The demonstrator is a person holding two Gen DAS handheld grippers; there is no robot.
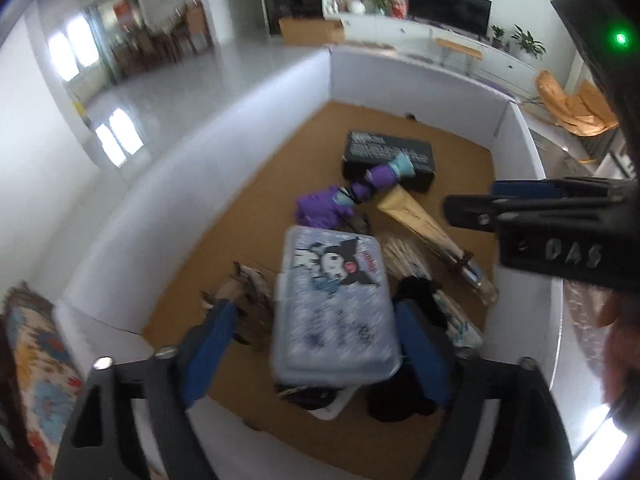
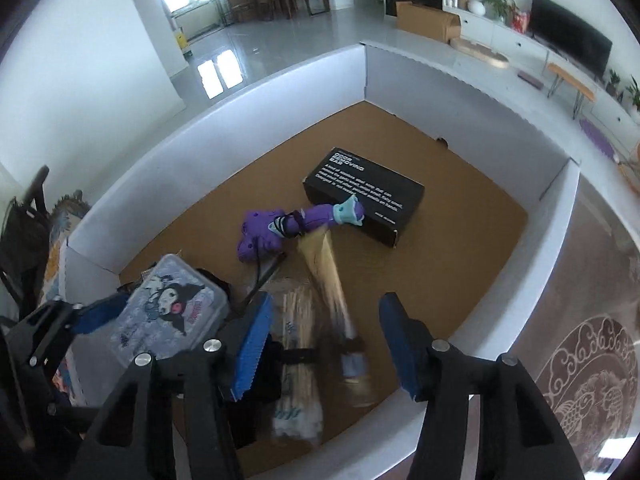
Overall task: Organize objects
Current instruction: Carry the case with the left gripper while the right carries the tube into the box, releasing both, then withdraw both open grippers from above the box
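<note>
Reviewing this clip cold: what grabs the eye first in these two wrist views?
First, the pale plastic box with a cartoon lid, sitting between the open fingers of the left tool near the front of the white-walled cardboard tray. Behind it lies a purple toy figure, its end resting on a black printed carton near the tray's middle. The right tool hangs open over a wrapped bundle of pale sticks.

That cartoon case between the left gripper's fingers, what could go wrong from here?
The cartoon case sits between the open left gripper with both pads clear of it, atop a loose pile, so it may slide or tip. The purple toy leans on the black box, so nudging either could shift both. The open right gripper hovers over the bundled sticks and could snag the band.
</note>
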